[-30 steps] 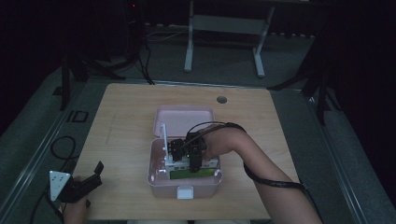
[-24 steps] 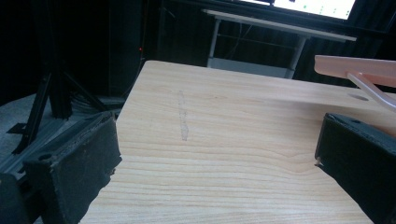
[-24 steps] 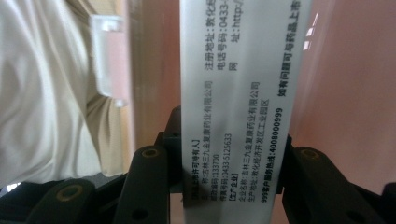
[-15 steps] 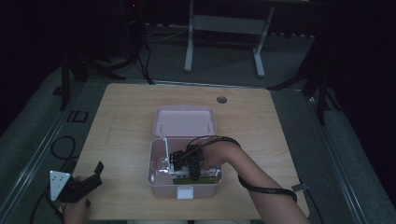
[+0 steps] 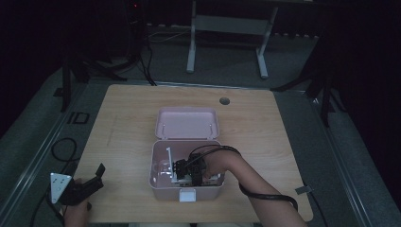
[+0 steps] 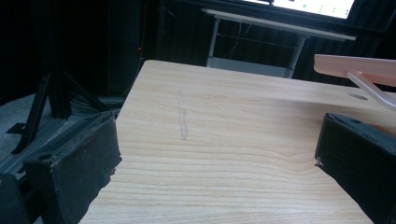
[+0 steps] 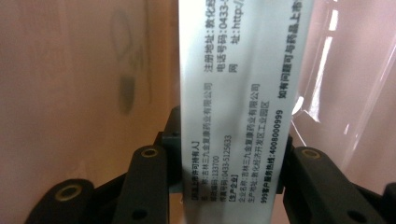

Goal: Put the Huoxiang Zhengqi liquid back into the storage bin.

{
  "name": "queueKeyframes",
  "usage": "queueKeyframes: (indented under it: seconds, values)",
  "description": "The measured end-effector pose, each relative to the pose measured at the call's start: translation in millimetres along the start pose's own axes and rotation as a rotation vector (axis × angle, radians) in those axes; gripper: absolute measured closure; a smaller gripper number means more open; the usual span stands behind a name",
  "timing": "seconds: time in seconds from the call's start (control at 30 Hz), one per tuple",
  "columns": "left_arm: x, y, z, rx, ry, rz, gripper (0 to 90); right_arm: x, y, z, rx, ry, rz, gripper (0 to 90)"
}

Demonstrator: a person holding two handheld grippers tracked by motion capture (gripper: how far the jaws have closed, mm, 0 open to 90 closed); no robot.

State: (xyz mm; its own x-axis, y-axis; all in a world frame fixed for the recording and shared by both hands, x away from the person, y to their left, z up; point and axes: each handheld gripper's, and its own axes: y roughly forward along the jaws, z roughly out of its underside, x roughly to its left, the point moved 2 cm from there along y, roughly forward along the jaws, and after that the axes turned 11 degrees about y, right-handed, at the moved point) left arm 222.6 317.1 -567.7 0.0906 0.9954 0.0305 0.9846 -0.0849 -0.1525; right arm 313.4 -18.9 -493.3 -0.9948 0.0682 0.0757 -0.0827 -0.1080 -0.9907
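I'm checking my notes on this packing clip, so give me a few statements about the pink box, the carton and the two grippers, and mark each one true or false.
1. The pink box has its lid open. True.
2. The right gripper is outside the box, over bare table. False: it reaches down inside the box.
3. The right gripper is shut on a white printed carton. True.
4. The left gripper grips the box's lid. False: it is open at the table's near left corner, holding nothing.

Dim room, grey floor [image 5: 293, 61], wooden table [image 5: 127, 123], metal stand [image 5: 227, 23]
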Motion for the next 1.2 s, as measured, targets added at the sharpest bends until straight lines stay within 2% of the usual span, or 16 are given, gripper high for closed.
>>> queueKeyframes:
  seconds: [0.17,0.23,0.53,0.57,0.73,0.87,1.03,1.13,1.2]
  values:
    - [-0.1,0.1,0.0,0.001,0.001,0.000,0.3,-1.6,0.0,2.7,-0.024,0.011,-0.013,60.2]
    - [0.0,0.0,0.0,0.000,0.000,0.000,0.3,-2.2,-2.6,3.9,-0.030,0.021,-0.020,55.1]
    - [-0.1,0.1,0.0,0.001,0.002,0.000,0.3,-2.3,-29.5,13.5,-0.040,0.017,-0.010,48.1]
    - [-0.2,0.2,0.0,0.002,0.002,0.000,0.3,-2.9,-38.7,16.7,-0.059,0.021,0.001,46.1]
    - [-0.1,0.2,-0.1,0.001,0.001,0.000,0.3,-5.0,-57.1,26.1,-0.112,0.034,0.013,41.2]
    - [-0.2,0.2,-0.1,0.000,0.000,0.002,0.3,-7.2,-72.2,38.1,-0.167,0.035,0.020,32.9]
    - [-0.2,0.0,0.0,-0.001,0.002,0.002,0.3,-13.3,-89.9,57.9,-0.265,0.083,0.054,18.4]
    - [-0.2,0.0,0.0,-0.001,0.001,0.001,0.3,-18.1,-94.9,73.7,-0.312,0.103,0.074,15.3]
    - [-0.2,-0.1,0.0,-0.003,0.001,0.001,0.3,-21.2,-95.3,86.4,-0.324,0.122,0.063,14.1]
